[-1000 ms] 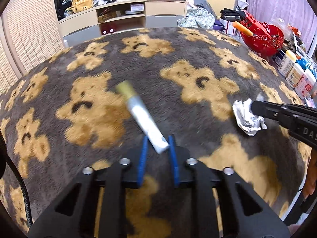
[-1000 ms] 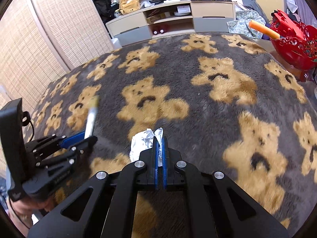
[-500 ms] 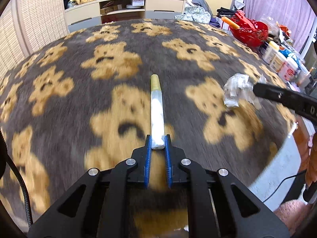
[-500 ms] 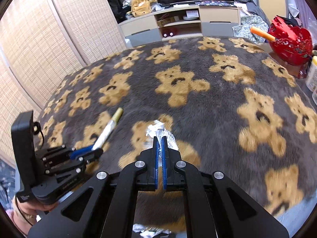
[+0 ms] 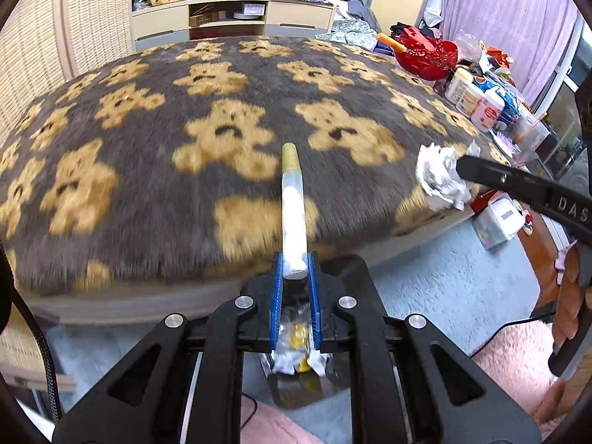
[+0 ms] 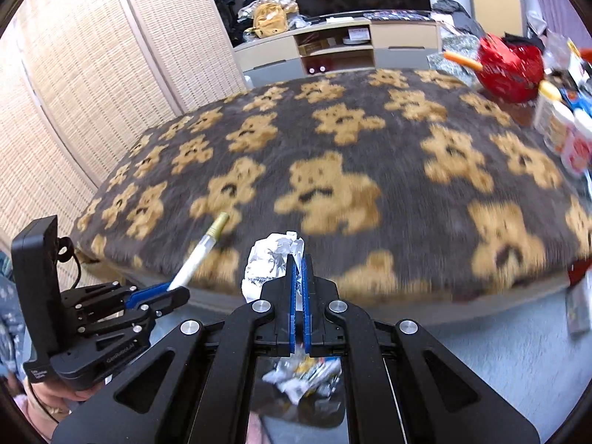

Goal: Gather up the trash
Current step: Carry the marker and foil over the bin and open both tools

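My left gripper [image 5: 295, 272] is shut on the end of a white tube with a gold cap [image 5: 292, 207], held level past the bed's front edge; both also show in the right wrist view, the gripper [image 6: 157, 292] and the tube [image 6: 199, 255]. My right gripper [image 6: 298, 262] is shut on a crumpled white paper ball [image 6: 268, 262], which also shows in the left wrist view [image 5: 440, 177]. Below both grippers sits a trash bin holding crumpled wrappers [image 5: 296, 359], also visible in the right wrist view [image 6: 301, 373].
The bed with a grey teddy-bear blanket [image 5: 222, 118] fills the middle. A red basket [image 5: 425, 55] and several bottles [image 5: 477, 100] stand at the right. A TV cabinet [image 5: 236, 18] is at the back, wicker screens [image 6: 74, 92] on the left, grey carpet [image 5: 444, 288] below.
Both grippers have pulled back from over the blanket to past the bed's front edge, carrying the tube and the paper ball. The trash bin has come into view below them.
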Tool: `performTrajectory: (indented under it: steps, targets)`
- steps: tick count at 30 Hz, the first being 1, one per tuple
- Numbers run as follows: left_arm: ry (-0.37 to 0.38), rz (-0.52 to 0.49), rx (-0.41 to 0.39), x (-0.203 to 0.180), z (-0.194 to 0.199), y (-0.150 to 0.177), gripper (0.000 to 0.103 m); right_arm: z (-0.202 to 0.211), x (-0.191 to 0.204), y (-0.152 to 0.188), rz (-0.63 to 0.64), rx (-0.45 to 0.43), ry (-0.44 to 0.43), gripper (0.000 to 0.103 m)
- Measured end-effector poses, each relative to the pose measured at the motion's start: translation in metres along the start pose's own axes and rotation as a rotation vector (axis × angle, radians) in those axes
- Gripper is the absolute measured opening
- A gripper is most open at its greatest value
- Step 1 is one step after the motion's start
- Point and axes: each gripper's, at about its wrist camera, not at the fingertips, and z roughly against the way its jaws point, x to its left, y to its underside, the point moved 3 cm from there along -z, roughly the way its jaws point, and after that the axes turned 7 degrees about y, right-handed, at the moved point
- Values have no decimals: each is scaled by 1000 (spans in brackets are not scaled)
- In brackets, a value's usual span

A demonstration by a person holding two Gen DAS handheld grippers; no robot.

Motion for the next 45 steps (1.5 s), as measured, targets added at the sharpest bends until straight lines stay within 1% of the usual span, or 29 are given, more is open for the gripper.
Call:
performTrajectory:
  steps: [4,7,10,12,14,17,21,25,26,29,31,32,33,35,36,37,38,39,40,41,42,43,44,45]
  targets:
    - [9,-2,-2,-10,10,29,12,4,2,33,-3,27,8,5]
    - [23,-1,11,-14,9,48,12,0,4,58,-7,58,6,5]
    - [37,5,51,-16,-1,68,12,-13,4,80,-17,100,5,5]
    - [54,13,97,-16,-14,83,12,-25,3,94,-26,137,-1,5]
    - [60,19,127,-15,-24,93,12,-38,3,106,-22,175,3,5]
    - [67,48,155,-10,-42,102,12,-55,2,117,-18,214,19,5]
    - [65,64,173,-3,-60,107,12,-78,1,125,-29,254,21,5]
    - [75,76,197,0,-77,107,12,-94,1,128,-42,277,19,5]
    - [79,80,200,1,-81,107,12,-99,1,128,-46,282,19,8]
    - [86,87,218,4,-91,106,12,-108,2,126,-51,296,29,8]
    - [88,90,222,5,-94,105,17,-113,2,125,-55,304,36,9]
    - [83,92,223,6,-95,105,26,-115,1,124,-57,308,45,11]
    - [78,94,220,8,-96,104,33,-117,0,124,-60,310,52,16]
    - [75,95,219,10,-96,104,39,-118,-2,123,-71,308,50,50]
    - [76,96,219,11,-95,103,41,-118,-4,122,-76,301,48,52]
    - [77,96,217,12,-94,103,43,-117,-4,121,-77,297,50,52]
    - [75,95,214,13,-93,103,48,-116,-4,120,-74,296,53,56]
    - [70,92,210,13,-91,102,56,-115,-4,119,-74,292,55,60]
    - [65,87,204,13,-88,101,60,-113,-5,118,-75,287,57,72]
    - [58,81,195,13,-84,100,69,-109,-4,116,-74,271,64,82]
    - [52,75,185,13,-80,99,75,-106,-4,114,-70,261,70,86]
    - [45,70,175,12,-76,97,78,-102,-4,113,-64,252,78,93]
    - [33,66,161,13,-70,95,85,-96,-2,110,-48,238,93,99]
    - [21,61,146,13,-64,93,90,-93,-1,108,-38,229,101,100]
